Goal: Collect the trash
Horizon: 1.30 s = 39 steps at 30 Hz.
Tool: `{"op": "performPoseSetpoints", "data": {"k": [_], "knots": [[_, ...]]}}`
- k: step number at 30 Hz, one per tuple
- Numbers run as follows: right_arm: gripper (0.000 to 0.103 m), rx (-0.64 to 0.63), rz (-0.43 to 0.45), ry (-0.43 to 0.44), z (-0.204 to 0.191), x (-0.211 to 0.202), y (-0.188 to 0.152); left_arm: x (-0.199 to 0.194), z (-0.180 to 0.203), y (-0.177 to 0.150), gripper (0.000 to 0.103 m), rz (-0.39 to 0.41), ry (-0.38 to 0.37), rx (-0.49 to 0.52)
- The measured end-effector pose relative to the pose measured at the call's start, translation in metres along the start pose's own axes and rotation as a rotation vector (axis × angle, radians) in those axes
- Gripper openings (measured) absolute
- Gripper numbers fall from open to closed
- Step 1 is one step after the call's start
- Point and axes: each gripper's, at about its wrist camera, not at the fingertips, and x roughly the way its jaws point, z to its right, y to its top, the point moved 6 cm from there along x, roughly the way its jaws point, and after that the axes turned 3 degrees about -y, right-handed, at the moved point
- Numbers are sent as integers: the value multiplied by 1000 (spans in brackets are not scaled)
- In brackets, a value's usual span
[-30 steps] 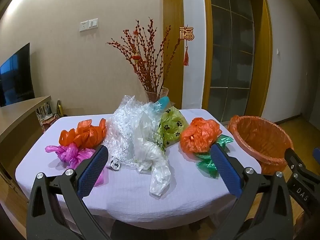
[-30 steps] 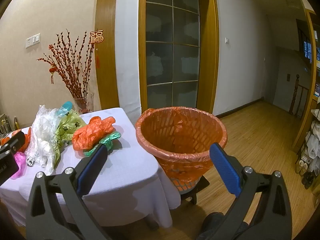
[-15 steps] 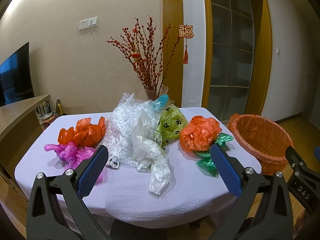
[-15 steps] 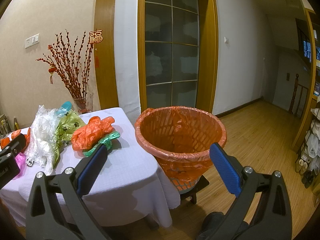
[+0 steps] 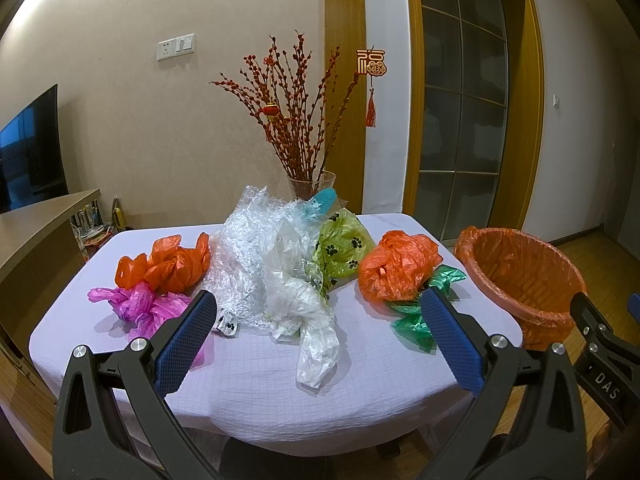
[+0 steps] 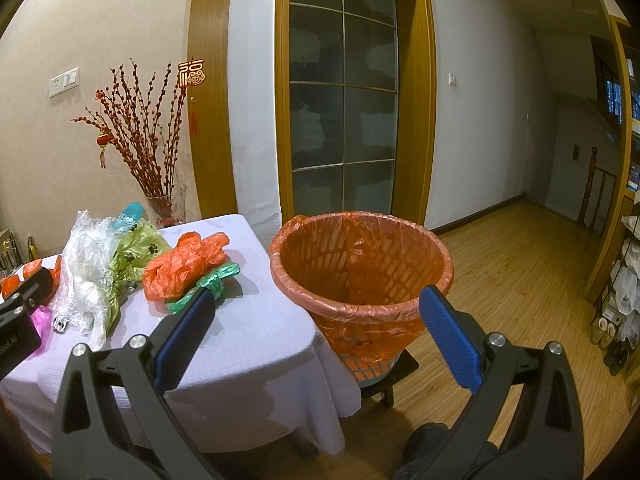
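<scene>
Crumpled plastic bags lie on a table with a white cloth (image 5: 260,380): an orange bag (image 5: 164,266) and a pink bag (image 5: 140,306) at left, a clear bubble-wrap and white bag heap (image 5: 272,276) in the middle, a green paw-print bag (image 5: 344,248), an orange bag (image 5: 396,266) on a green bag (image 5: 416,320) at right. An orange-lined basket (image 6: 360,272) stands beside the table's right edge. My left gripper (image 5: 316,332) is open and empty before the table. My right gripper (image 6: 316,328) is open and empty, facing the basket.
A glass vase of red branches (image 5: 300,128) stands at the table's back. A wooden counter (image 5: 36,236) and a TV (image 5: 28,148) are at left. A glass door (image 6: 344,120) and wooden floor (image 6: 520,264) lie right; shelves (image 6: 624,280) stand far right.
Both grippers have drifted very slightly; the views are almost unchanged. Both stay open and empty.
</scene>
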Motion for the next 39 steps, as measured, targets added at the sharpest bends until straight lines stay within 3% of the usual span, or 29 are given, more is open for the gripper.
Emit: {"op": "performPoseSetpoints", "data": {"k": [39], "knots": [[99, 3, -7, 1, 0, 3, -5, -1, 0, -6, 101, -5, -1, 5]]}}
